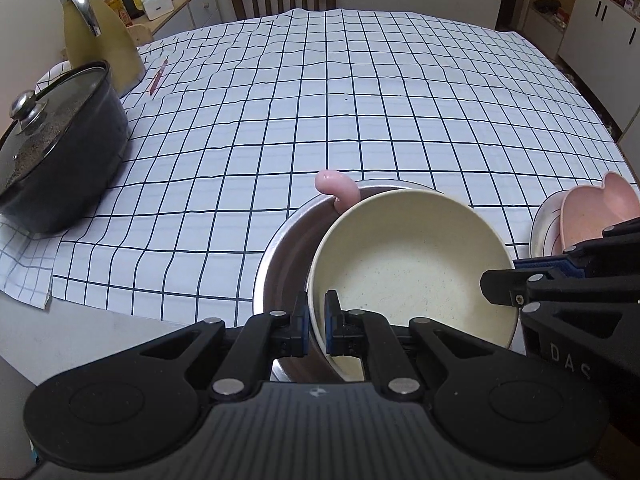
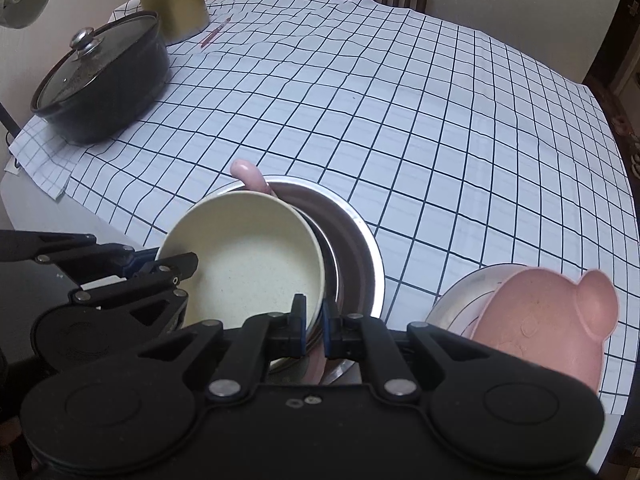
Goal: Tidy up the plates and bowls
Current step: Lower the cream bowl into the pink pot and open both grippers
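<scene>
Checked cloth (image 1: 360, 100) covers your table, with a lidded black pot (image 1: 60, 152) far left. Your left gripper (image 1: 316, 320) pinches the near rim of the cream bowl (image 1: 408, 264), which sits tilted inside the steel bowl (image 1: 280, 256). Your right gripper (image 2: 314, 328) is nearly closed; whether it clamps the cream bowl's rim or the steel one's, you cannot tell. A thin-rim pinch could slip, and a pink piece (image 2: 252, 176) may jam nesting. Rightmost, the pink bowl (image 2: 548, 320) rests on a plate (image 2: 456, 300). Only "DAS" is legible, on the right gripper's body.

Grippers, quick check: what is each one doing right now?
Left gripper: shut on the cream bowl at its near rim.
Right gripper: shut on the same bowl's opposite rim, over the steel bowl.
</scene>
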Demonstrator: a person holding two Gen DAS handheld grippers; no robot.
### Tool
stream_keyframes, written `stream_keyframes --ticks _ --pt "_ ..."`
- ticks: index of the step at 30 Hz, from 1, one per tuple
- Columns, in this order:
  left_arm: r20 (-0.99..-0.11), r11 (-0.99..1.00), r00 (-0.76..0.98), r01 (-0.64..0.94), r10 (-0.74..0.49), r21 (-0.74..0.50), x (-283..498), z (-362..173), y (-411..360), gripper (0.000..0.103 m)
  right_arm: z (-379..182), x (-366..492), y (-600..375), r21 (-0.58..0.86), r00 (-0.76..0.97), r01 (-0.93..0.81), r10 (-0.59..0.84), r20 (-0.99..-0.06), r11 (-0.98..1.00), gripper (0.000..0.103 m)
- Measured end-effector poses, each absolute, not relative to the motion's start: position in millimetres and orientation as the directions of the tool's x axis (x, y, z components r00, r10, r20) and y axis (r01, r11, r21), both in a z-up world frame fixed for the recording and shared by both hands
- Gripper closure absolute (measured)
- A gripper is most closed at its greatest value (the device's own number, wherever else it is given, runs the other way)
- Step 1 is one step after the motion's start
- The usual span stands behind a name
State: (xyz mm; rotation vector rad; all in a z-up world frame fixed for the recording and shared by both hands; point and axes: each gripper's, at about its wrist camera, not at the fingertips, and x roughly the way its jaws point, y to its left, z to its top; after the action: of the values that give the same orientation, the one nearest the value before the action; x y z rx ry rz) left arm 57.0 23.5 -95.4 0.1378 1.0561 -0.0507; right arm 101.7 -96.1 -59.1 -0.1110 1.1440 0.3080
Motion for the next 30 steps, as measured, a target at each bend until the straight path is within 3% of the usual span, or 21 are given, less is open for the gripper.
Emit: stream_keyframes --ticks 15,30 --pt "-0.873 0.985 0.485 0.125 0.047 0.122 63 -102 23 0.096 -66 104 -94 0.069 0.375 -0.312 0.19 -0.907 0.947 0.093" --pt "-0.882 0.989 0.471 0.139 -0.019 0.054 61 -91 26 0.094 -51 99 -102 0.15 0.357 -0.347 0.279 -0.892 0.926 0.074"
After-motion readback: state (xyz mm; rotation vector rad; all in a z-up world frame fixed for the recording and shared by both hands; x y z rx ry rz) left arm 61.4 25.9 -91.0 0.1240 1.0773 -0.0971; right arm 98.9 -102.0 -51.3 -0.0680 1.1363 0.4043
